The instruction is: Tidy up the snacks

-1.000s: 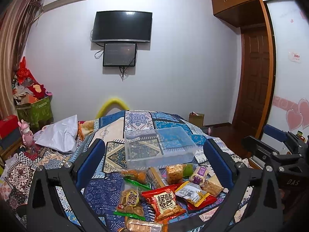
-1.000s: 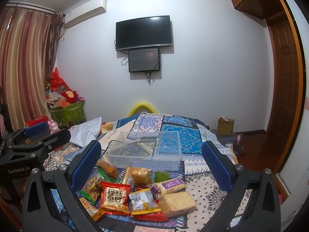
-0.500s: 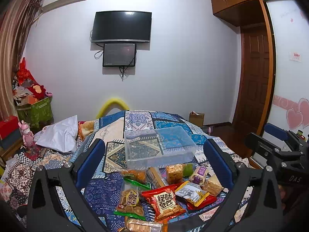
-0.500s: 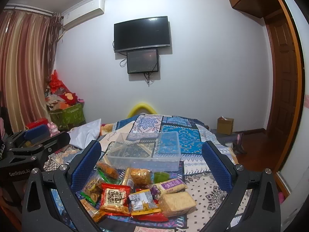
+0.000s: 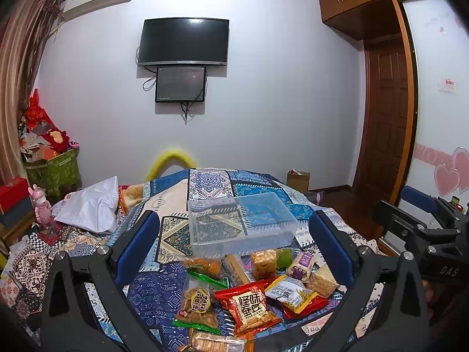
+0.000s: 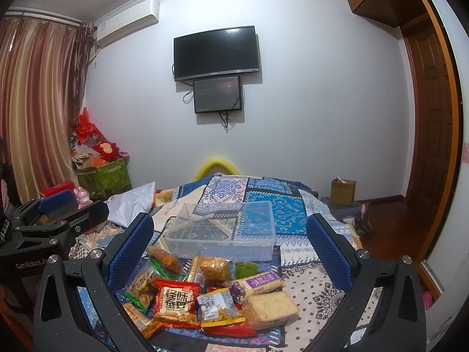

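Note:
A pile of snack packets lies on the patterned bedspread, among them a red bean-snack bag, a pale cracker block and a purple-labelled bar. Behind the pile stands an empty clear plastic box. My left gripper is open and empty, held above and in front of the pile. My right gripper is open and empty, likewise held above the pile. Each gripper shows at the edge of the other's view.
A white pillow lies at the left of the bed. A green box of clutter stands by the curtain. A cardboard box sits on the floor near the wooden door. A TV hangs on the far wall.
Both grippers have stayed open and drifted only slightly; the right wrist view has shifted a little to the right. The snacks and box have not moved.

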A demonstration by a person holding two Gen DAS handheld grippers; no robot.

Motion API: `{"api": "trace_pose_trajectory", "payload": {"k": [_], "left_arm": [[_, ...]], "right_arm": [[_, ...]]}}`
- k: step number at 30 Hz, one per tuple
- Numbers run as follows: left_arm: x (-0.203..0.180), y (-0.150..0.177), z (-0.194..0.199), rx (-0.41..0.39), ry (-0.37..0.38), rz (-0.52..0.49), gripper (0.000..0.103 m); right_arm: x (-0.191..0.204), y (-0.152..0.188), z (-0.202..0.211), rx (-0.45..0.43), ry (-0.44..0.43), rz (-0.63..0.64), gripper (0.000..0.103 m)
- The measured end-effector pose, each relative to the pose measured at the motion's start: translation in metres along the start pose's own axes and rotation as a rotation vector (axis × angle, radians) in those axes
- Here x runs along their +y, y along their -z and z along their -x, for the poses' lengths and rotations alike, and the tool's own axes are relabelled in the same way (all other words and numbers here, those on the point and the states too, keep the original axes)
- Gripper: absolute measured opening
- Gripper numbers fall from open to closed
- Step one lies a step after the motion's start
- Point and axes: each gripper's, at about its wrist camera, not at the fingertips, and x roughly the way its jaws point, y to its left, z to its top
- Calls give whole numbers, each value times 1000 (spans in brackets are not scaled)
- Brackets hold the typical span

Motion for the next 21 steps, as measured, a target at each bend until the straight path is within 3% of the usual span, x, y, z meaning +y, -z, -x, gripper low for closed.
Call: {"api": "trace_pose_trajectory", "payload": {"k": [21], "left_arm": [[-1, 0, -1, 10, -4, 3, 103]], "right_arm": [[1, 0, -1, 2, -3, -5, 103]]}}
